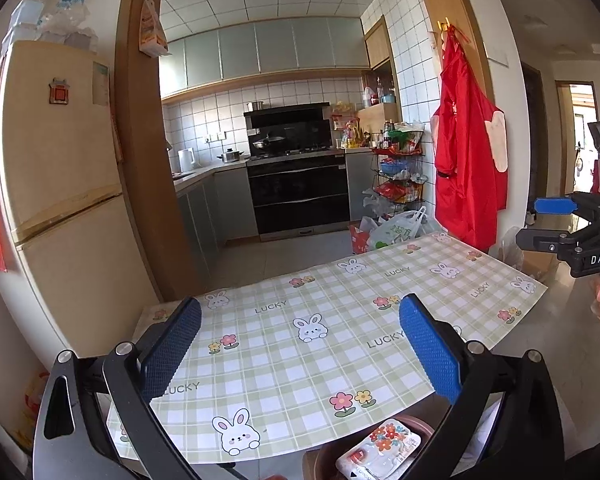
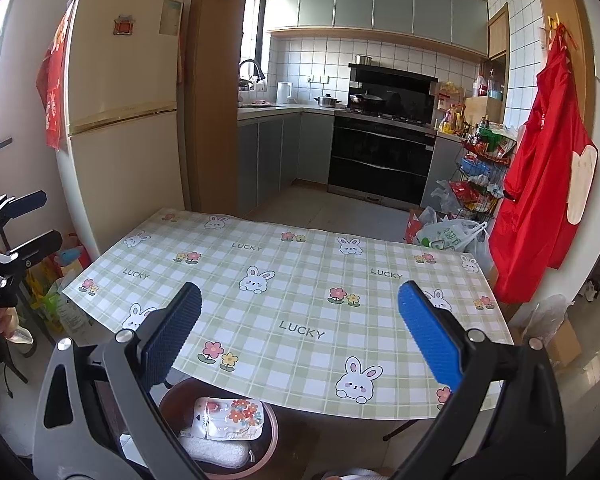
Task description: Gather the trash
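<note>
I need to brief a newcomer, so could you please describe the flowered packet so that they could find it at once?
Start at the table with the green checked bunny cloth. Just below its near edge stands a round brown bin. The flat white packet printed with red and orange flowers lies on top inside it, above a plain white wad.

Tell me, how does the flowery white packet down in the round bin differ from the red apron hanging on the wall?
The packet is small and white with a flower print; the apron is large, plain red with a pale patch. The packet lies flat in the brown bin below the table edge; the apron hangs upright from a hook beside the kitchen doorway. Neither is touched by the open right gripper.
</note>
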### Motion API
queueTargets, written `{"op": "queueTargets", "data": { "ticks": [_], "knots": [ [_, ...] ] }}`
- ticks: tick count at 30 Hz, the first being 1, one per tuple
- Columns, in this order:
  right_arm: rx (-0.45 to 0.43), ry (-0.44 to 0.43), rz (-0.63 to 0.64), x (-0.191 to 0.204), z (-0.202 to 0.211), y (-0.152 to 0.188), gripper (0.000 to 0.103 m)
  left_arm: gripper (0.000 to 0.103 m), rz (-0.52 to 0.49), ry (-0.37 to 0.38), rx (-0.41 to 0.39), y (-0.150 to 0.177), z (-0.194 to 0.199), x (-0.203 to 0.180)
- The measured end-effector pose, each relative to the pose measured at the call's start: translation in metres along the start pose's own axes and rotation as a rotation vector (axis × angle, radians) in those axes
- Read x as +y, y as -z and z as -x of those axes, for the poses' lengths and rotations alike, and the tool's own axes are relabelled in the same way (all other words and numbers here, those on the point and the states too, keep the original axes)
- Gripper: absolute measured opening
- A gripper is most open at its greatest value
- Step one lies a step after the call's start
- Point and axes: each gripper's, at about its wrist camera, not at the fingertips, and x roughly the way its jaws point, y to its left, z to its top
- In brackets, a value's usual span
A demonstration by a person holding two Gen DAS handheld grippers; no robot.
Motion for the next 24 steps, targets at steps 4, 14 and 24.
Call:
{"op": "queueTargets", "data": {
  "ticks": [4, 14, 24],
  "knots": [
    [0.0, -0.003, -0.004, -0.0004, -0.0007, -0.0005, 0.097, 0.097, -0.01, 0.009, 0.003, 0.0001, -0.0018, -0.0018],
    [0.0, 0.0, 0.003, -0.0009, -0.0012, -0.0011, 0.097, 0.097, -0.005, 0.014, 0.005, -0.0007, -0.0029, -0.0029],
    [0.0, 0.004, 0.004, -0.0021, -0.0011, 0.0001, 0.097, 0.097, 0.019, 0.023, -0.003, -0.0054, 0.0, 0.0035]
  ]
}}
